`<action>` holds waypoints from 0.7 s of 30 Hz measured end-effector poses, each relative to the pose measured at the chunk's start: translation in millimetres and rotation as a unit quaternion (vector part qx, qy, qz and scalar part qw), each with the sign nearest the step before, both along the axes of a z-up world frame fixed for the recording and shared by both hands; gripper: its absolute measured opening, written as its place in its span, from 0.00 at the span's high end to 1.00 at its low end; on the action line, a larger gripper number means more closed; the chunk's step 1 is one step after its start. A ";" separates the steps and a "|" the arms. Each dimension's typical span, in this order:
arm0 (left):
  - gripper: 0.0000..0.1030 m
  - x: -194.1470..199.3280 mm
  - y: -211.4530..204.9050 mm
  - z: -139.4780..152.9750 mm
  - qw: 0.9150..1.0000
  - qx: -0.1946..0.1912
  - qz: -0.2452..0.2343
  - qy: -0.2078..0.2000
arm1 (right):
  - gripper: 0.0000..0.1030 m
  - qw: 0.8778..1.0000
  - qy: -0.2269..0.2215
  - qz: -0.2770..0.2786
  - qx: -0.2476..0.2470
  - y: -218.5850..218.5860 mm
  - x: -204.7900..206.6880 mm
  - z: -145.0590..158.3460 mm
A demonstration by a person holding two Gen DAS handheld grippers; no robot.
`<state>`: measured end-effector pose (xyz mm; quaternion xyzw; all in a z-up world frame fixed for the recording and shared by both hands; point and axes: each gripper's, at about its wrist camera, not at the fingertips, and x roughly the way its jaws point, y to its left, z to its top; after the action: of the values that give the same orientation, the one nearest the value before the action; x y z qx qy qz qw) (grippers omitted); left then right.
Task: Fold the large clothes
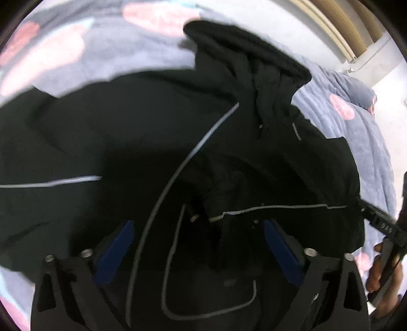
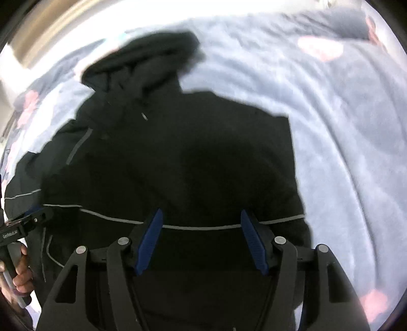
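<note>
A black hooded jacket point(image 1: 152, 142) with thin grey piping lies spread on a bed; it also shows in the right wrist view point(image 2: 193, 157), hood point(image 2: 142, 61) at the far end. My left gripper point(image 1: 198, 226) is open, blue pads wide apart just above the jacket's front. My right gripper point(image 2: 201, 216) is open, hovering over the jacket's lower part near a grey piping line. The right gripper also shows at the right edge of the left wrist view point(image 1: 381, 224); the left gripper shows at the left edge of the right wrist view point(image 2: 28, 221).
The bed is covered by a grey-blue fleece blanket point(image 2: 343, 152) with pink patches; it also shows in the left wrist view point(image 1: 368, 142). A white wall and a wooden frame point(image 1: 338, 23) lie beyond the bed.
</note>
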<state>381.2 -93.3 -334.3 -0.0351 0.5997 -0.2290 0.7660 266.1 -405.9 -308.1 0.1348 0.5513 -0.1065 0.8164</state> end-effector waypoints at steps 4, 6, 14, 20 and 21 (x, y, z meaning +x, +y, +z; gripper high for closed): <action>0.21 5.6 -8.8 -13.7 1.000 0.015 0.003 -0.005 | 0.36 1.000 0.013 0.013 -0.011 5.4 6.6 -13.7; 0.33 6.0 -12.1 -11.7 0.999 0.036 -0.001 -0.021 | 0.36 1.000 0.014 0.017 -0.009 6.8 6.5 -18.1; 0.83 4.6 -9.7 16.8 0.999 -0.001 -0.002 -0.042 | 0.36 1.000 0.012 0.014 0.017 13.9 0.6 -10.0; 0.84 -1.6 39.0 82.4 0.993 -0.025 0.046 -0.105 | 0.36 0.998 -0.023 0.038 0.037 30.6 -6.4 24.0; 0.84 -0.6 49.7 89.1 0.992 -0.027 0.054 -0.110 | 0.36 0.998 -0.026 0.042 0.035 33.8 -7.0 27.9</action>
<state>380.6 -43.6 -245.2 -0.0622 0.5027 -0.2058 0.8373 259.0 -372.0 -280.2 0.1423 0.5381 -0.0492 0.8293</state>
